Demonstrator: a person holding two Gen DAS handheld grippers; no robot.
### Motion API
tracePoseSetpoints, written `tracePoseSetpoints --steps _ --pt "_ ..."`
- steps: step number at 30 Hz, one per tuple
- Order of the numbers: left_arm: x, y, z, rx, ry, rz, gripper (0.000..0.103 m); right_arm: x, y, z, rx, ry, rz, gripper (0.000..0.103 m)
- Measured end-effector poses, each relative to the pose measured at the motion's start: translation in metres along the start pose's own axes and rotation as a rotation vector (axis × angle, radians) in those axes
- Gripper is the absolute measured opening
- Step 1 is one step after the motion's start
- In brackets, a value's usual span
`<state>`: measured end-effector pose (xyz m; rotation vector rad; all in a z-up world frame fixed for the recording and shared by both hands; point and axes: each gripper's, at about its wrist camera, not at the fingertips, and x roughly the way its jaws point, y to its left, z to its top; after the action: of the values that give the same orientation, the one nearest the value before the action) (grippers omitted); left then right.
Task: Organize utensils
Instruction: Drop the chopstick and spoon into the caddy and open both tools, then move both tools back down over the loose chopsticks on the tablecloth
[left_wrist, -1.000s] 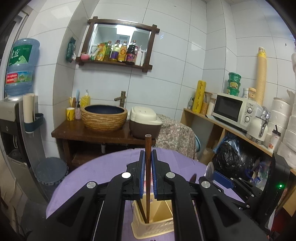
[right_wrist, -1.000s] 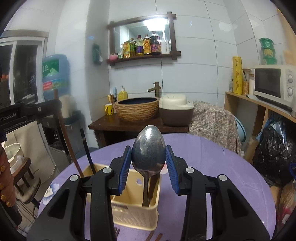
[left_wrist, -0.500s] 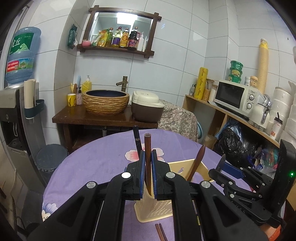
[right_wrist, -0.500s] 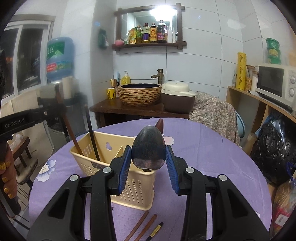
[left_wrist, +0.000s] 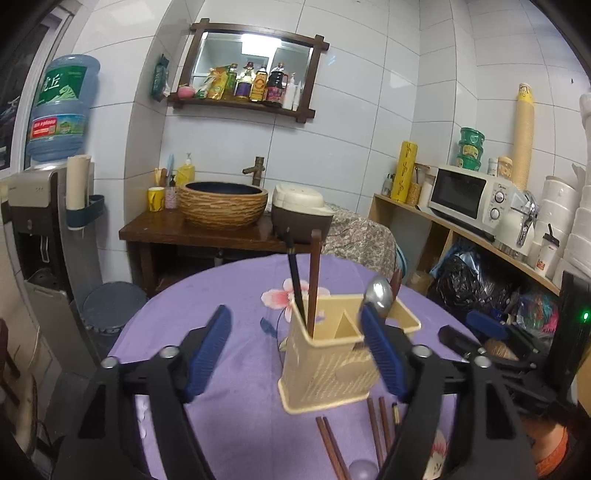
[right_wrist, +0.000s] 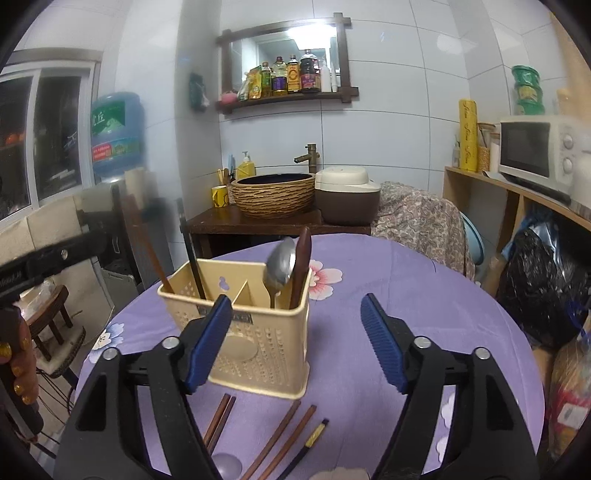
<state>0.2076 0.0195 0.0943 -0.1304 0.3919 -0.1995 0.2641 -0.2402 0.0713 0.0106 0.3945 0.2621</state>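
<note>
A beige two-compartment utensil holder (left_wrist: 328, 369) (right_wrist: 255, 332) stands on the round purple table (left_wrist: 229, 387). One compartment holds a brown chopstick (left_wrist: 314, 280) (right_wrist: 151, 254) and a black chopstick (left_wrist: 295, 280) (right_wrist: 192, 254). The other holds a metal spoon (left_wrist: 378, 291) (right_wrist: 280, 262) and a brown wooden spoon (right_wrist: 301, 258). My left gripper (left_wrist: 295, 325) is open, its jaws wide on either side of the holder and holding nothing. In front of the holder, my right gripper (right_wrist: 295, 310) is open and empty too. Loose chopsticks (right_wrist: 280, 435) (left_wrist: 376, 424) lie on the cloth in front of the holder.
A small purple spoon (right_wrist: 225, 465) lies at the table's near edge beside another chopstick pair (right_wrist: 218, 417). A wooden washstand with a woven basin (left_wrist: 221, 206) and a rice cooker (left_wrist: 301, 214) stands behind the table. Shelving with a microwave (left_wrist: 469, 199) runs along the right.
Both grippers have opened and drawn back from the holder. The brown chopstick and the metal spoon they held now stand in the holder's compartments.
</note>
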Motion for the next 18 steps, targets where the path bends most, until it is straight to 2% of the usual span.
tracePoseSetpoints --steps 1,5,9,13,18 --pt "-0.003 0.001 -0.006 -0.001 0.009 0.003 0.086 -0.005 0.0 -0.005 -0.002 0.012 -0.011 0.081" --pt "-0.009 0.0 -0.04 0.028 0.093 0.029 0.095 -0.017 -0.002 -0.027 -0.019 0.078 -0.049 0.088" --pt "-0.01 0.006 -0.073 0.047 0.194 0.071 0.095 -0.024 -0.007 -0.057 -0.036 0.167 -0.124 0.092" --pt "-0.016 0.015 -0.102 0.039 0.248 0.122 0.095 -0.029 -0.016 -0.09 -0.04 0.257 -0.189 0.093" --pt "-0.021 0.024 -0.132 0.019 0.311 0.153 0.095 -0.031 -0.026 -0.126 0.012 0.356 -0.2 0.093"
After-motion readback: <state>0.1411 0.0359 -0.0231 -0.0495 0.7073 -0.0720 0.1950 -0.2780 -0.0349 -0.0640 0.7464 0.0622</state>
